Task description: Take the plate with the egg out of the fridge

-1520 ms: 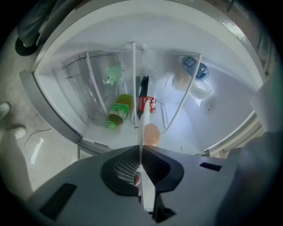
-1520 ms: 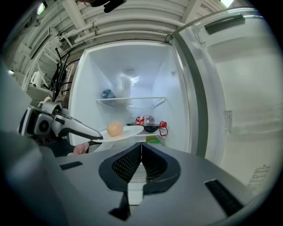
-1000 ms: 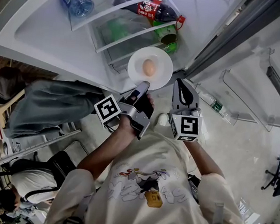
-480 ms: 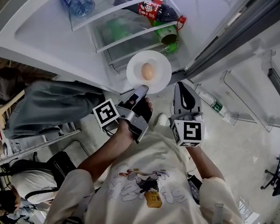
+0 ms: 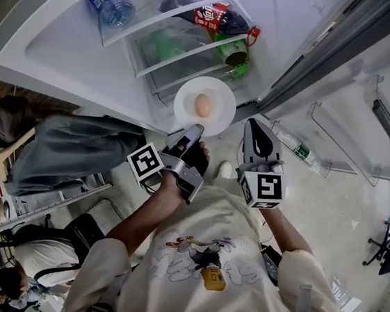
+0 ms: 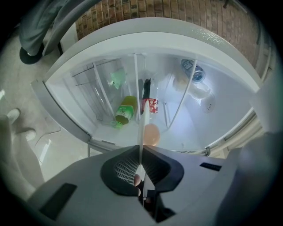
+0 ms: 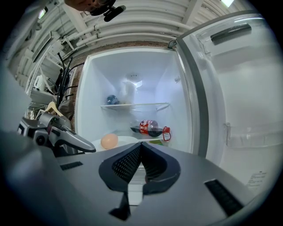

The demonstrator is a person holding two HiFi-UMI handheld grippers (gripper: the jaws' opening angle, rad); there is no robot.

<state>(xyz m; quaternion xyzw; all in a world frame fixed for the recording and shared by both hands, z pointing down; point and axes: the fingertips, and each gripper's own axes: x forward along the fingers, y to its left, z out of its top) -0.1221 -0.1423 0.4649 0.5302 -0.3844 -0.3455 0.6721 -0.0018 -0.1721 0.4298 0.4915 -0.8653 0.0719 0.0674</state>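
Holds the left gripper out ahead of the chest on a bent, bare left forearm, angled slightly toward the right. Clamps its jaws on the near rim of the plate, with the thin edge pinched between them. Carries the right gripper just to the right of the left one, apart from it, pointing toward the far side. Presses its jaws together at the tips with nothing between them. Draws the right forearm in close to the torso, elbow bent.
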